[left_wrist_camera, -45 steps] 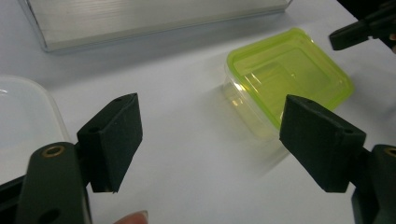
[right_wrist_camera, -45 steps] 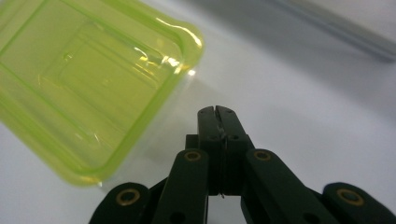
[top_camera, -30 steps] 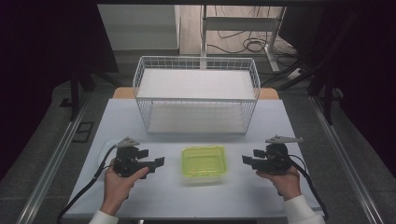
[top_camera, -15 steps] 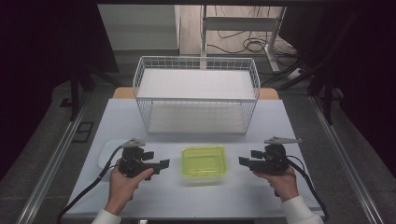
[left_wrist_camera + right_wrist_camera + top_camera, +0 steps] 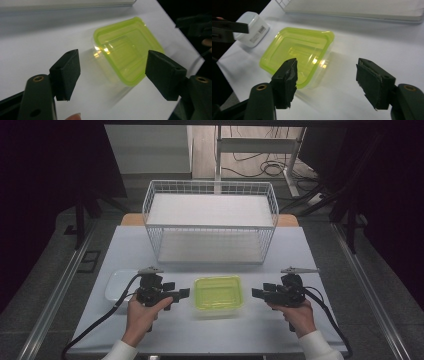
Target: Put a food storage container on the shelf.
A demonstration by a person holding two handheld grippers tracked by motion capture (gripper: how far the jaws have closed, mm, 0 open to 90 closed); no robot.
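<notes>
A clear food box with a lime-green lid [image 5: 218, 294] lies on the white table [image 5: 210, 335], between my two hands. My left gripper [image 5: 184, 294] hovers just left of the box, open, jaws pointing right at it. In the left gripper view the green-lidded box [image 5: 126, 51] sits beyond the spread pads [image 5: 67, 72] with nothing between them. My right gripper [image 5: 257, 293] hangs a short way right of the box, open, aimed left. The right gripper view has the green-lidded box [image 5: 298, 51] ahead and left of its wide-apart pads [image 5: 372, 82].
A white wire basket [image 5: 210, 222] stands at the back middle of the table. A small white lidded container [image 5: 117, 285] sits behind my left hand, also seen as the white container [image 5: 252, 28] with a label. The table's front edge is close to both wrists.
My left gripper has slid right, closer to the green-lidded box. My right gripper has eased slightly left toward it. The box has not moved.
</notes>
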